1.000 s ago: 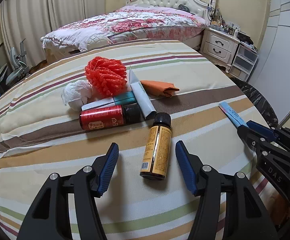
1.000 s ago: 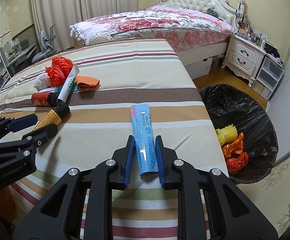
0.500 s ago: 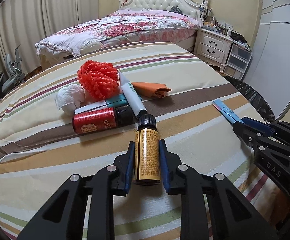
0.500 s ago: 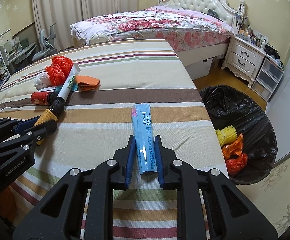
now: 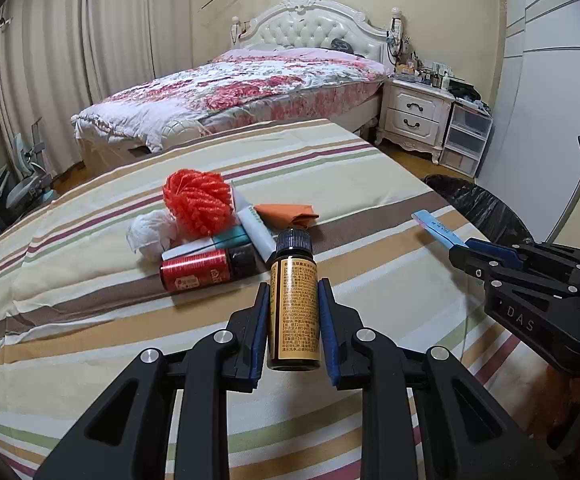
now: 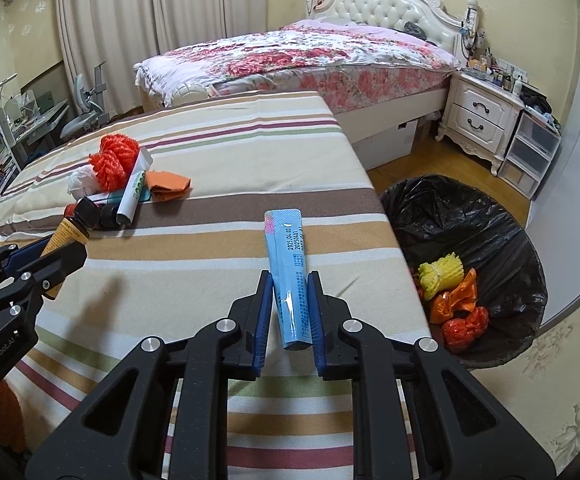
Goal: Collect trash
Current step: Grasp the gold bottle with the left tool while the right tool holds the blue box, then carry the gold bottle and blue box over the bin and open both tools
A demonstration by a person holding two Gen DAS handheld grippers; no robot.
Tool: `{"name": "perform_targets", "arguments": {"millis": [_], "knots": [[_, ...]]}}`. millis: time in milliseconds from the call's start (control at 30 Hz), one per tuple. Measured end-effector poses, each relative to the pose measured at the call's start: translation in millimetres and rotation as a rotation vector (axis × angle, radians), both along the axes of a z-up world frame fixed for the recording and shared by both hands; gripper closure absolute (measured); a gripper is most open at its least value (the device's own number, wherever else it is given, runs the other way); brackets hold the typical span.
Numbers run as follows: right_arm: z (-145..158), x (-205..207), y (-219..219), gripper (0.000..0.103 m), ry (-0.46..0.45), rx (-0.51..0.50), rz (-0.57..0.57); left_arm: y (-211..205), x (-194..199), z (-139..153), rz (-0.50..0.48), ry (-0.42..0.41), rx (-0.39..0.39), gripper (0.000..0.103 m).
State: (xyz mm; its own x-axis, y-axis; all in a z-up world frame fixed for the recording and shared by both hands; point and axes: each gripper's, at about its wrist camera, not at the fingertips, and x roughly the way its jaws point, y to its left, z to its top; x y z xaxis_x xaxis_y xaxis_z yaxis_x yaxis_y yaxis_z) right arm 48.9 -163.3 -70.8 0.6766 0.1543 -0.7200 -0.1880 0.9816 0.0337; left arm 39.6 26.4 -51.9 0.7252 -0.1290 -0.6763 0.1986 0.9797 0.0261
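The left gripper (image 5: 293, 316) is clamped on a small amber bottle (image 5: 294, 312) with a black screw cap and a yellow label of fine print, its blue pads pressing the label's two sides; the bottle points cap-forward along the fingers, raised just above the striped desk (image 5: 90, 320). The right gripper (image 6: 289, 312) is closed on a flat light-blue sachet (image 6: 288, 276) (dates are printed near its far end), which sticks out forward between the pads over the desk's right edge. Both grippers tilt downward. Beyond the left one lie a red bottle (image 5: 198, 270), a white tube (image 5: 256, 232), an orange-red mesh puff (image 5: 198, 200), crumpled white paper (image 5: 150, 232) and an orange wrapper (image 5: 290, 214). A black-lined trash bin (image 6: 502, 216) holding yellow and orange scraps stands on the floor right of the desk.
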Motion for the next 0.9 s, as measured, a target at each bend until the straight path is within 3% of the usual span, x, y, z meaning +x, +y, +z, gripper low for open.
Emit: {"name": "perform_targets", "arguments": {"millis": [500,900], "knots": [[21.2,8.2,-74.0,0.085,-0.069,-0.010,-0.187,-73.7,37.2,20.2,-0.098,-0.065,-0.006,0.078],[21.1,19.5,-120.6,0.085,-0.099,-0.036,-0.293,-142.4,73.7,11.3,-0.149,-0.052,0.016,0.078]]}}
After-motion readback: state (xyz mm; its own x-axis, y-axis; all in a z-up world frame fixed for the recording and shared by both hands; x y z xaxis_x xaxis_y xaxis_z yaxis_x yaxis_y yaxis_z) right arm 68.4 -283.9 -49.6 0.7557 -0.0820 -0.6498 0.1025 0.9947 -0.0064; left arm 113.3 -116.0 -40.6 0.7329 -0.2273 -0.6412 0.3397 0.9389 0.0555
